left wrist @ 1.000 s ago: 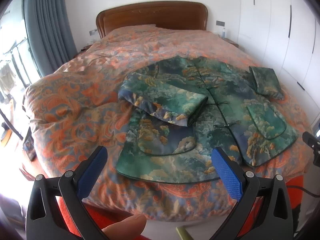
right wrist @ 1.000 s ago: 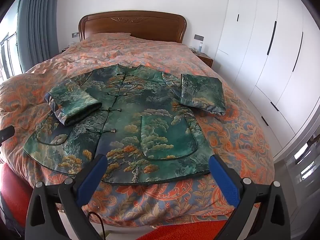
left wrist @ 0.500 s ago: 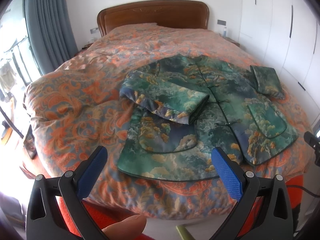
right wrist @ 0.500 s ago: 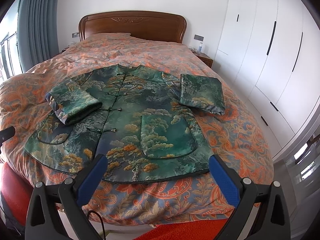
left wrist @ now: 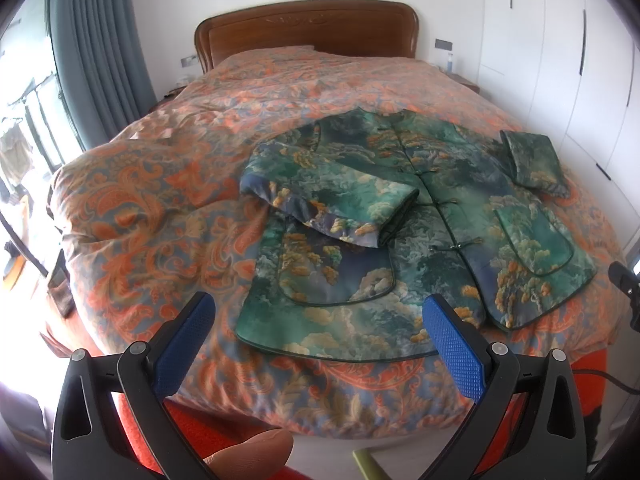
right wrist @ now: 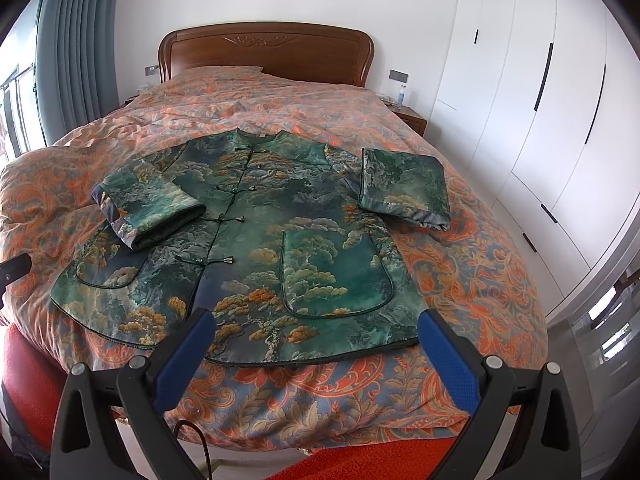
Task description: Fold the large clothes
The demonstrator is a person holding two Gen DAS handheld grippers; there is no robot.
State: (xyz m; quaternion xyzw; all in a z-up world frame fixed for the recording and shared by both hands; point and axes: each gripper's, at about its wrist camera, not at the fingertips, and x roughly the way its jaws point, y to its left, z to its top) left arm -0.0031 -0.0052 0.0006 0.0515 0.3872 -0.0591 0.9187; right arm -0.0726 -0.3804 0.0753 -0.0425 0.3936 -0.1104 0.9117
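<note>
A green patterned jacket lies face up near the foot of the bed, spread flat on an orange and blue paisley quilt, its collar toward the wooden headboard and its hem close to the quilt's near edge. A row of knot buttons runs down the front, closed, and a curved patch pocket sits on each front panel. The sleeve on the window side is folded inward so that its cuff rests on the jacket's body, just above that side's pocket; the other sleeve is bent back at the shoulder and lies on the quilt beside the jacket — toward the white wardrobe doors. The left gripper hangs over the foot of the bed with its blue-padded fingers spread wide, holding nothing, apart from the cloth; a fingertip of the person's hand shows at the lower edge of that view. The right gripper is likewise wide apart and bare, above the jacket's hem without touching it. A grey-blue curtain hangs by the window, a small bottle stands on the nightstand beside the headboard — and a red rug lies on the floor below the bed's foot
</note>
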